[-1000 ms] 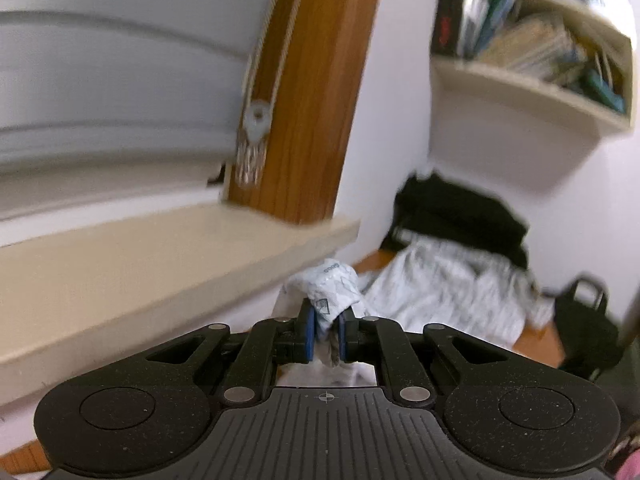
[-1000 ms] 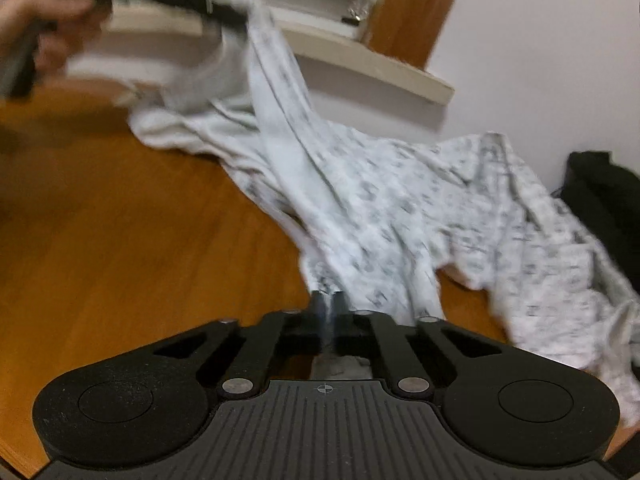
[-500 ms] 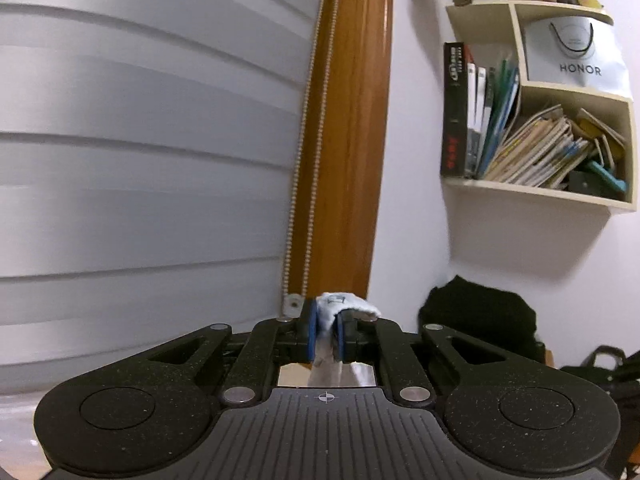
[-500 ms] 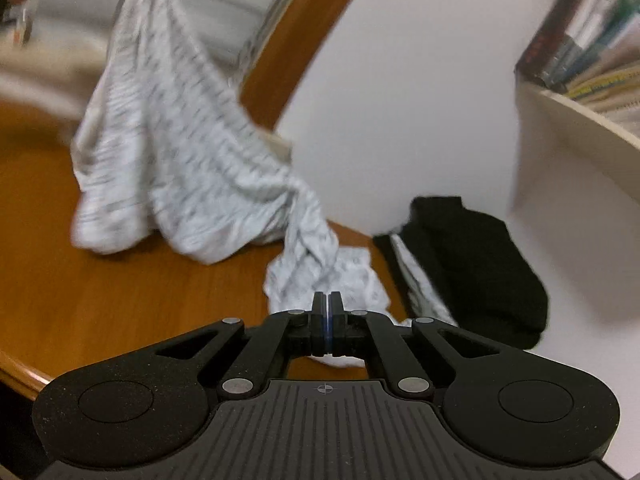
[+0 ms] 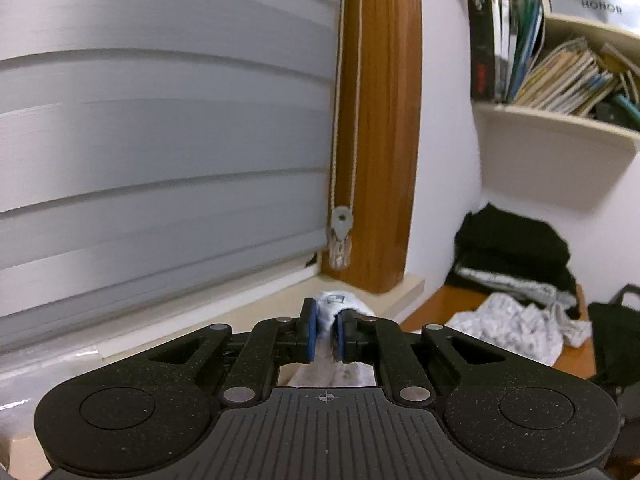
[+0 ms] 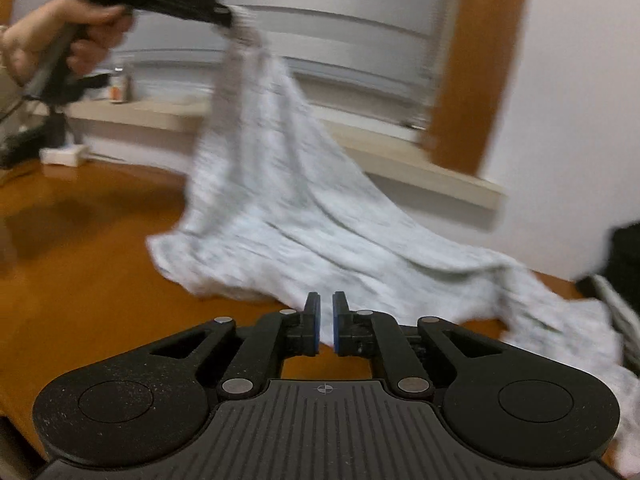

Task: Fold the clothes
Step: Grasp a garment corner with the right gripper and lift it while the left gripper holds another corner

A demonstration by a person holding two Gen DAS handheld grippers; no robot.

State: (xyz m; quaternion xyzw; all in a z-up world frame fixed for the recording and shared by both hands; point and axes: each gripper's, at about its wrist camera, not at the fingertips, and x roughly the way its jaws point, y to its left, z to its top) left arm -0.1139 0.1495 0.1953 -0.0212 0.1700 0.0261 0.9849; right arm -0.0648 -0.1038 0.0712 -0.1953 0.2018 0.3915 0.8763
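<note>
— Clothes first: where is the white patterned garment [image 6: 304, 216]?

— Across the middle of the right wrist view, blurred. It hangs from the upper left of the frame and trails down to the wooden table [image 6: 80, 280] at lower right.

— What holds it up?

— The left gripper [image 5: 324, 336], its blue pads clamped on a bunched white corner. A hand [image 6: 60, 36] at upper left carries that gripper.

— And the right gripper [image 6: 326, 322]?

— At bottom centre, its jaws are opening with a narrow gap and nothing between them; the cloth lies just beyond.

— Anything else?

— A dark garment [image 5: 516, 248] sits at the right of the left wrist view, under a bookshelf [image 5: 560, 120].
</note>
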